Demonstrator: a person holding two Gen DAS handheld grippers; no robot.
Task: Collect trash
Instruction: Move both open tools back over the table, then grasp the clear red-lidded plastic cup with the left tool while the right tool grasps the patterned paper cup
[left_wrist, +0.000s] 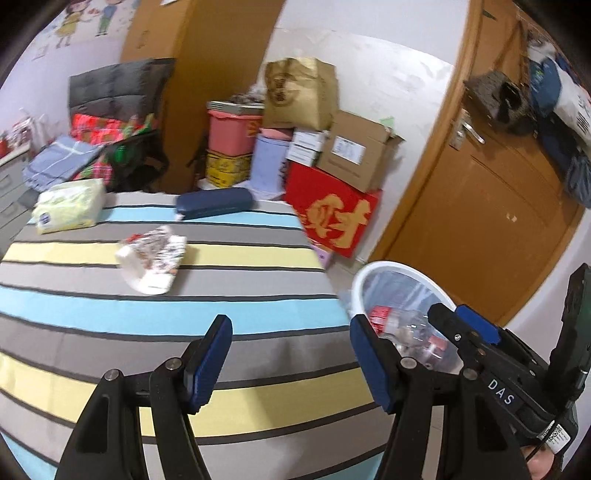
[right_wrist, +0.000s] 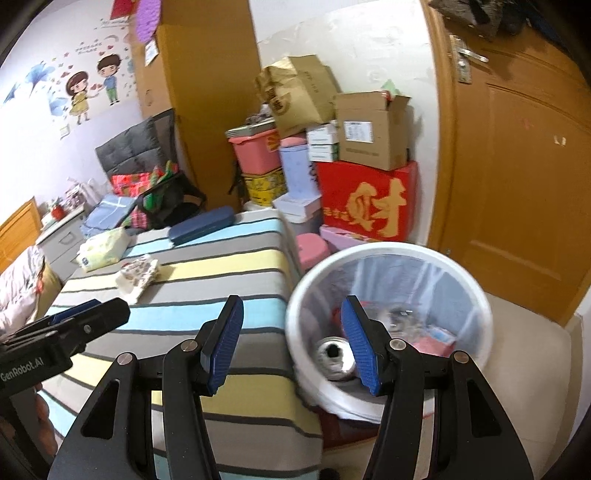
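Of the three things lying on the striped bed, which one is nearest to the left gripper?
The crumpled printed wrapper, on the yellow stripe. The tissue pack and the dark blue case lie farther back.

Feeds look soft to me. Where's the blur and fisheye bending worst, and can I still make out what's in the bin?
Left wrist: the crumpled wrapper on the bed is smeared, stripes bow hard toward the edges, corners go black. Right wrist: the white bin rim is motion-blurred, but a can and red scraps inside still read; door frame curves strongly.
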